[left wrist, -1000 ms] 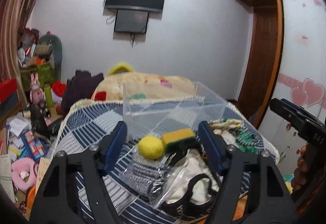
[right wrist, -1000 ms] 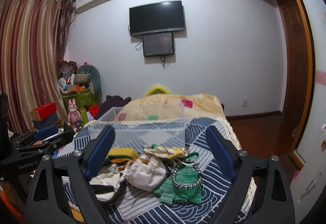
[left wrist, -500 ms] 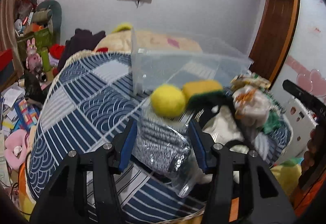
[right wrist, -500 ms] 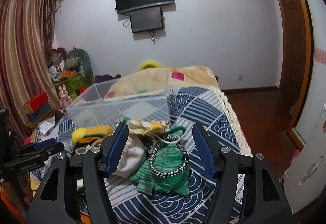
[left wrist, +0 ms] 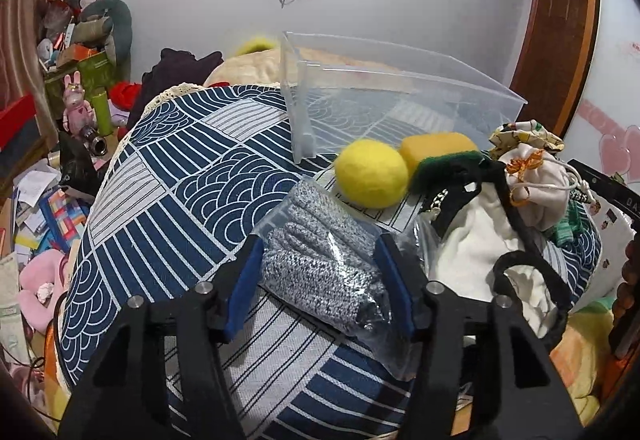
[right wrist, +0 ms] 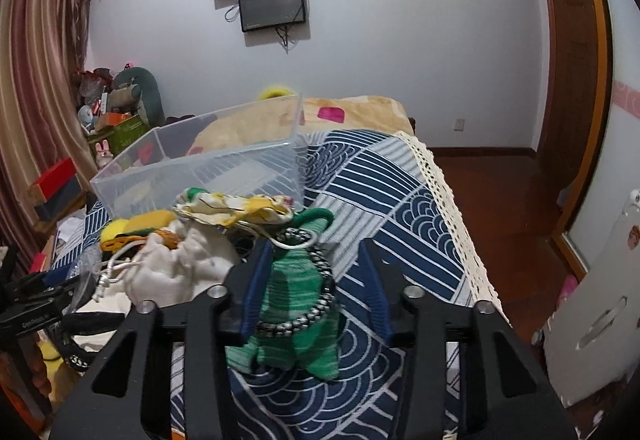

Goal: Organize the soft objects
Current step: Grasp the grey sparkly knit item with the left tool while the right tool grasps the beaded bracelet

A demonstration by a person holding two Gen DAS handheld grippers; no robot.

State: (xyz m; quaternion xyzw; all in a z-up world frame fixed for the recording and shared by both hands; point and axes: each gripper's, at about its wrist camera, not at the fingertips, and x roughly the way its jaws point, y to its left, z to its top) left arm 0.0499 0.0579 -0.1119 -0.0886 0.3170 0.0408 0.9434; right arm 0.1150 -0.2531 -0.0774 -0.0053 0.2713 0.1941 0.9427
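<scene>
The bagged grey knit (left wrist: 320, 264) lies on the patterned cloth (left wrist: 168, 179) near its front edge, between the spread fingers of the left gripper (left wrist: 320, 280), whose pads flank it; contact cannot be told. Just beyond sit a yellow ball (left wrist: 371, 173) and sponge (left wrist: 440, 155), then the clear bin (left wrist: 400, 95). The right gripper (right wrist: 314, 288), fingers also spread, straddles a green cloth (right wrist: 296, 304) ringed by a bead bracelet (right wrist: 312, 314). Bare cloth runs right to the lace edge (right wrist: 448, 211).
</scene>
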